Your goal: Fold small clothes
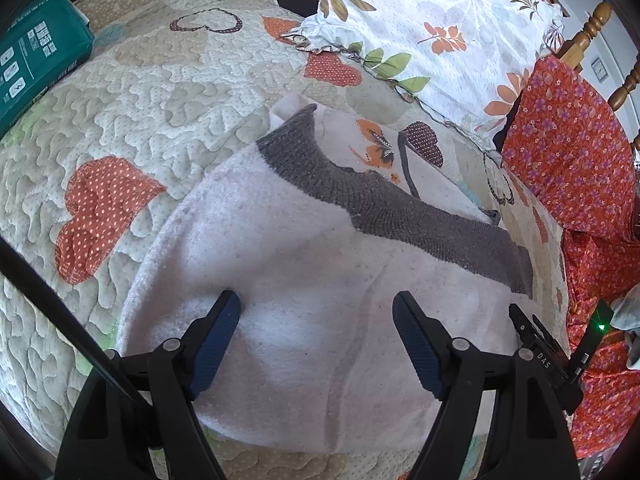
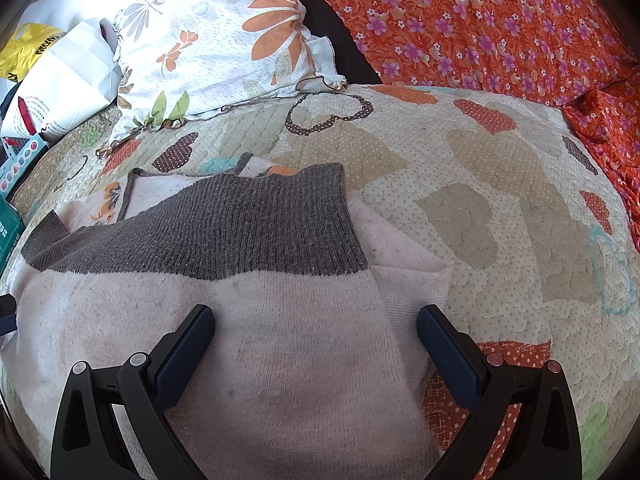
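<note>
Fuzzy matt knit sweater (image 2: 280,340) with ribbed grey band (image 2: 224,232); quilted cloth bedspread (image 2: 500,200); turned glossy wood bedpost (image 1: 592,28).

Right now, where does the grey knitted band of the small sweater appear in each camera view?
Left wrist view: the grey band runs diagonally from the centre toward the lower right.
Right wrist view: the grey band crosses the left and centre, above the fingers.
Shared landmark: the floral pillow.
</note>
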The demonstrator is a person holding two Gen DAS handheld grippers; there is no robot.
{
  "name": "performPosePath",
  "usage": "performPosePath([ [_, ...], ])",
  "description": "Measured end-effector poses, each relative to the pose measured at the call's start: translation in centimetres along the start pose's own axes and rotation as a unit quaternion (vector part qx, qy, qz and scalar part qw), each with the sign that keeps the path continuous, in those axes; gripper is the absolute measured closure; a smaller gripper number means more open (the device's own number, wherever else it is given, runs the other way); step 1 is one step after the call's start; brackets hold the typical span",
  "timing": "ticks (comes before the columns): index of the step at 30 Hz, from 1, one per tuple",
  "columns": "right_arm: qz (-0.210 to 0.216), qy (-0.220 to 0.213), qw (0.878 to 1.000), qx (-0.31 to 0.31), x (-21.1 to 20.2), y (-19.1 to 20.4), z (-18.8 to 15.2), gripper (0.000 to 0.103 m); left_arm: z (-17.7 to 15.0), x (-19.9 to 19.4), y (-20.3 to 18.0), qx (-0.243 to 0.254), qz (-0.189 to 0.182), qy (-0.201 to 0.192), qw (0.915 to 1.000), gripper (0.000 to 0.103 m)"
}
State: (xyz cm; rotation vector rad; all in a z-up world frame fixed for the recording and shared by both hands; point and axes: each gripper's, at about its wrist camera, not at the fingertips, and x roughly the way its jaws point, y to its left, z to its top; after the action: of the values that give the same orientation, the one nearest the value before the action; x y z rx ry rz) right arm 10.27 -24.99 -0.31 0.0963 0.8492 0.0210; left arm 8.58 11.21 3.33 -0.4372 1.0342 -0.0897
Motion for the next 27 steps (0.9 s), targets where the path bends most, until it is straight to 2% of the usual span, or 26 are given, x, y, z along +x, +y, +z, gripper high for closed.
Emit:
performPosePath([
  [13, 0.000, 0.000, 1.000, 0.000, 0.0, 0.0, 0.0, 0.000, 0.1, -0.1, -0.2, 0.005, -0.003, 0.000, 1.0000, 0.025],
  [22, 0.000, 0.000, 1.000, 0.000, 0.0, 0.0, 0.0, 0.000, 0.3, -1.4, -0.3, 0.013, -0.011, -0.015, 0.9997, 0.025],
  [27, 0.000, 0.000, 1.000, 0.000, 0.0, 0.0, 0.0, 0.000, 0.4, -2.0, 0.5, 0.002, -0.016, -0.018, 0.9997, 0.025],
])
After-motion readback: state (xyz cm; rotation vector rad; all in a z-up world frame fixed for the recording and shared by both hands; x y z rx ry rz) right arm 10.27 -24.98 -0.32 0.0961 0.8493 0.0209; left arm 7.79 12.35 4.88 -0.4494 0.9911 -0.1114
